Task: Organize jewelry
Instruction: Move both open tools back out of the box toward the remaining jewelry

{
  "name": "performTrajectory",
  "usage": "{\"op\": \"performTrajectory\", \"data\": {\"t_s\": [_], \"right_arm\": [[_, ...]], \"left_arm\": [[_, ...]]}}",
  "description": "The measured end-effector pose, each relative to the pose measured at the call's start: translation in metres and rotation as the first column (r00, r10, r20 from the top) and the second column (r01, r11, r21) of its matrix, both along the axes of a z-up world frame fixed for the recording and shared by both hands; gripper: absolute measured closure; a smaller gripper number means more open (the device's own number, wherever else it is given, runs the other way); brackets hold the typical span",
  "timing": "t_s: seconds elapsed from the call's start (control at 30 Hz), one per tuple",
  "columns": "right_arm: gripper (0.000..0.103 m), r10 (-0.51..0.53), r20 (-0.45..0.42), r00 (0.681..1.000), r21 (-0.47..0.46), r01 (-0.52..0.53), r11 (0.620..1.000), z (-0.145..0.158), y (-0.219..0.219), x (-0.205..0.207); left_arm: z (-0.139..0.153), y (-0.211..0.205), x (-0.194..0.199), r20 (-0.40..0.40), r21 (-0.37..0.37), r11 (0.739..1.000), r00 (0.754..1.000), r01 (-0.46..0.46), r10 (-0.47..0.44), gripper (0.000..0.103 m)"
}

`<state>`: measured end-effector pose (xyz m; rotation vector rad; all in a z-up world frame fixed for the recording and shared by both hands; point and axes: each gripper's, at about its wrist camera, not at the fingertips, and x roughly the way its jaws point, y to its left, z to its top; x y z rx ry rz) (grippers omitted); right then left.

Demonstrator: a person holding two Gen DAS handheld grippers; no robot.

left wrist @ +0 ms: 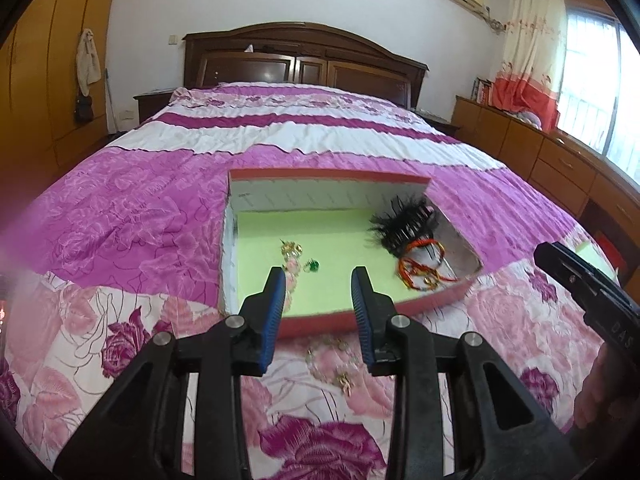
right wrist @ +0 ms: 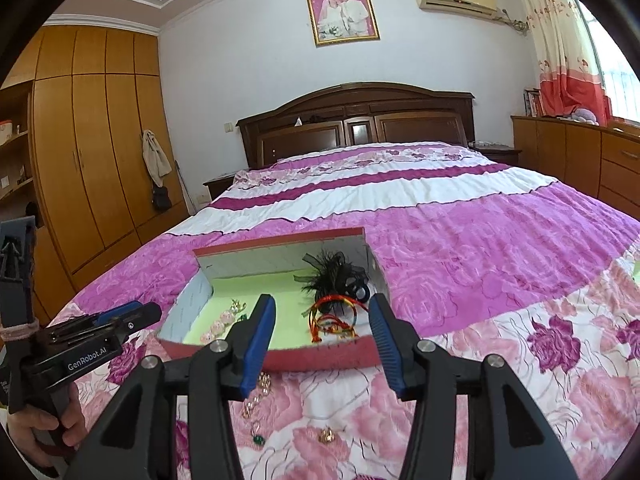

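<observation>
A red-rimmed box point(left wrist: 320, 316) point(right wrist: 332, 356) with a green floor lies on the bed. Inside are a black feather hairpiece point(left wrist: 404, 224) point(right wrist: 336, 274), red and yellow cord bracelets point(left wrist: 420, 268) point(right wrist: 332, 320), a pink bead bracelet point(left wrist: 290, 268) point(right wrist: 220, 325) and a green-stone ring point(left wrist: 314, 266). On the bedspread in front of the box lie a gold chain bracelet point(left wrist: 334, 364) point(right wrist: 256, 394), a green-stone piece point(right wrist: 257, 438) and a gold ring point(right wrist: 326, 435). My left gripper point(left wrist: 319, 292) is open and empty over the box's front rim. My right gripper point(right wrist: 322, 328) is open and empty near that rim.
The floral pink bedspread point(left wrist: 160, 200) runs back to a dark wooden headboard point(right wrist: 356, 120). A wardrobe point(right wrist: 92, 140) stands at left. Low wooden cabinets point(left wrist: 560, 160) line the right wall under the window.
</observation>
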<state>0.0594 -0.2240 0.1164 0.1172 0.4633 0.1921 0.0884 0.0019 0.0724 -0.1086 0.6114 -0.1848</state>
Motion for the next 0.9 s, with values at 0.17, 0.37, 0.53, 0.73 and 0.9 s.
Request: {"op": "performTrajectory", "data": {"t_s": [0.17, 0.37, 0.53, 0.73, 0.9], "right_arm": [[0.051, -0.011, -0.022, 1.000, -0.009, 0.011, 1.000, -0.005, -0.008, -0.011], [0.051, -0.015, -0.090, 0.996, -0.029, 0.013, 0.999, -0.021, -0.012, -0.013], [0.051, -0.007, -0.164, 0.986, -0.053, -0.002, 0.999, -0.041, -0.008, -0.010], [0.051, 0.019, -0.247, 0.969, -0.047, -0.031, 0.998, -0.065, -0.004, -0.002], [0.056, 0.022, -0.308, 0.951, -0.027, -0.031, 0.999, -0.081, -0.005, 0.007]], "left_arm": [[-0.006, -0.005, -0.005, -0.039, 0.001, 1.000, 0.999, 0.026, -0.026, 0.077], [-0.016, -0.011, -0.008, -0.089, -0.006, 0.999, 0.995, 0.048, -0.048, 0.077], [-0.028, -0.014, -0.008, -0.136, -0.004, 0.999, 0.989, 0.053, -0.053, 0.077], [-0.041, -0.017, -0.007, -0.187, 0.013, 0.998, 0.980, 0.066, -0.063, 0.077], [-0.051, -0.021, -0.004, -0.232, 0.020, 0.996, 0.970, 0.084, -0.077, 0.077]]}}
